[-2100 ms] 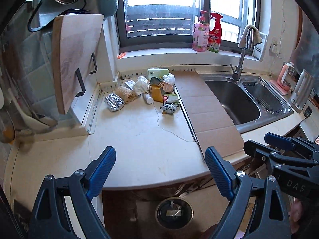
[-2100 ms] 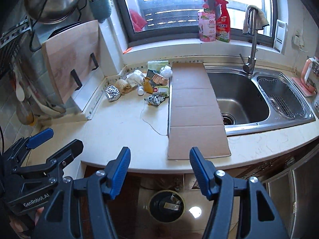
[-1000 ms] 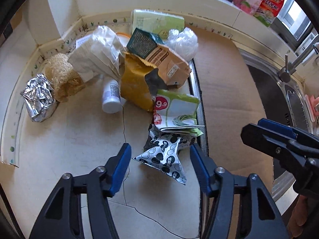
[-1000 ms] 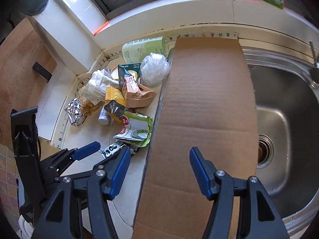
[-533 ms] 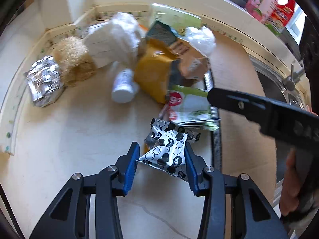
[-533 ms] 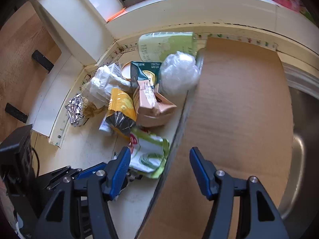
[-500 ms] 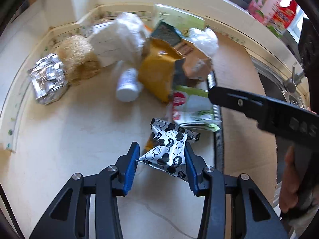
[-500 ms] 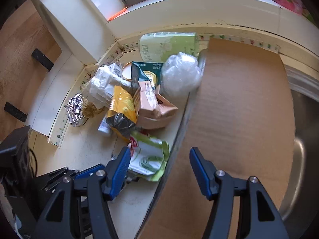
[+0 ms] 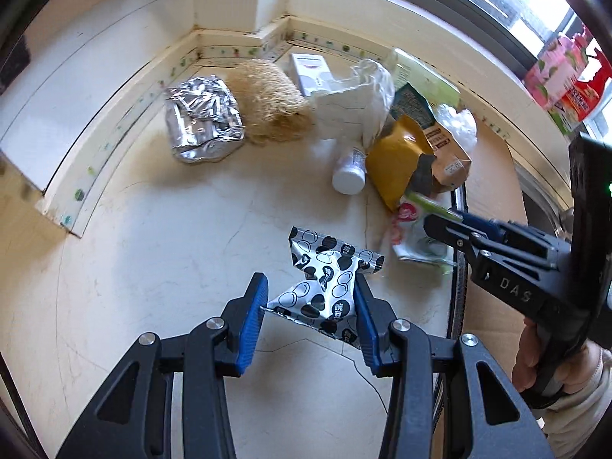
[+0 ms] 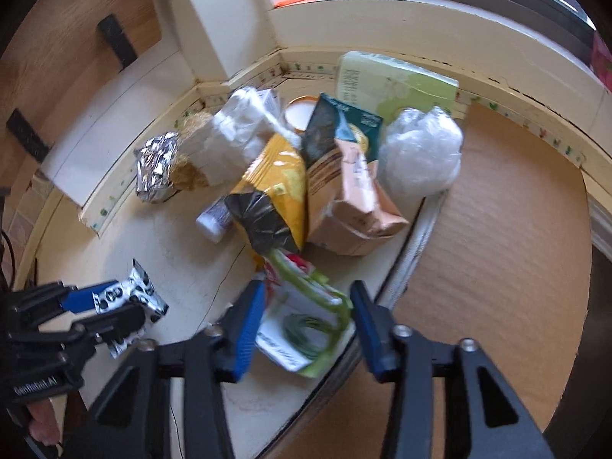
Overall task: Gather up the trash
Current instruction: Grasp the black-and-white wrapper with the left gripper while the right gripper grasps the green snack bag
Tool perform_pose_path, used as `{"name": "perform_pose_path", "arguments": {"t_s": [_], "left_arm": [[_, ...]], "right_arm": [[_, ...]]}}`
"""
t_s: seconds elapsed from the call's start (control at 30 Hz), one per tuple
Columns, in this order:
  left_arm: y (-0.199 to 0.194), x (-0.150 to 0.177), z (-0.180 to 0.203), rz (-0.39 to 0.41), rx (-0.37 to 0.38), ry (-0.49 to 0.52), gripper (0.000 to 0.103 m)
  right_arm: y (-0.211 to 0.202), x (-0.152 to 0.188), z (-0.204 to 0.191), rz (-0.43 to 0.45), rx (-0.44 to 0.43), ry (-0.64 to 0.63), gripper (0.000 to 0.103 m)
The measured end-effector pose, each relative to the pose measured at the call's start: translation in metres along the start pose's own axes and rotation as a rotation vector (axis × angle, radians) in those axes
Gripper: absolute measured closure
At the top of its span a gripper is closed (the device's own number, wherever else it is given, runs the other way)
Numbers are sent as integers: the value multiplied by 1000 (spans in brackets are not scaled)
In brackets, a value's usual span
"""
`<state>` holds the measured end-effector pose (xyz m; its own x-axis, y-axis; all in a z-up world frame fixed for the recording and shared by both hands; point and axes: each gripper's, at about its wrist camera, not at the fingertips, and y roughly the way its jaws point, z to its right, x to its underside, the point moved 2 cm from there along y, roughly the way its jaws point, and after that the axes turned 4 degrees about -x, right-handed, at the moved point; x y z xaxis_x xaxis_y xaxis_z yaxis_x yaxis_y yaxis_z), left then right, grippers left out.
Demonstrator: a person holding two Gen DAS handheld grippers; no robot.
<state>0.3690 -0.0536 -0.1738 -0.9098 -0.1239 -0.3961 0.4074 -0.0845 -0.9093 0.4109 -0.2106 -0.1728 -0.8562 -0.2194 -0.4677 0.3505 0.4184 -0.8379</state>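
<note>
My left gripper (image 9: 309,306) is shut on a crumpled black-and-white spotted wrapper (image 9: 325,279), just above the cream counter (image 9: 172,248). The right wrist view shows the same wrapper (image 10: 141,294) in the left gripper (image 10: 111,306) at lower left. My right gripper (image 10: 308,325) reaches down over a green-and-white packet (image 10: 302,329) at the near edge of the trash pile. Its jaws are closing, and the packet buckles between both pads. In the left wrist view the right gripper (image 9: 447,222) comes in from the right, held by a hand.
The pile behind holds a foil packet (image 9: 202,122), a straw-coloured fibrous lump (image 9: 271,107), a white bottle (image 9: 350,176), a yellow bag (image 10: 275,176), a brown carton (image 10: 352,199) and a clear plastic bag (image 10: 420,157). A cardboard sheet (image 10: 497,229) lies to the right. Walls enclose the corner.
My left gripper closed on the spotted wrapper and drew it left, away from the pile. My right gripper moved down to the green-and-white packet and its jaws came in around it.
</note>
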Motion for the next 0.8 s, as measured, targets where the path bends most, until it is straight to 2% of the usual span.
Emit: {"name": "perform_pose_path", "arguments": {"t_s": [0.2, 0.6, 0.8], "left_arm": [[-9, 6, -3, 9, -1, 4, 61], [-56, 32, -7, 56, -9, 49, 61], [-86, 53, -14, 89, 24, 93, 61]], "right_arm": [[-8, 10, -13, 5, -30, -9, 97], [-53, 38, -53, 44, -15, -9, 98], [-79, 57, -81, 78, 21, -18, 98]]}}
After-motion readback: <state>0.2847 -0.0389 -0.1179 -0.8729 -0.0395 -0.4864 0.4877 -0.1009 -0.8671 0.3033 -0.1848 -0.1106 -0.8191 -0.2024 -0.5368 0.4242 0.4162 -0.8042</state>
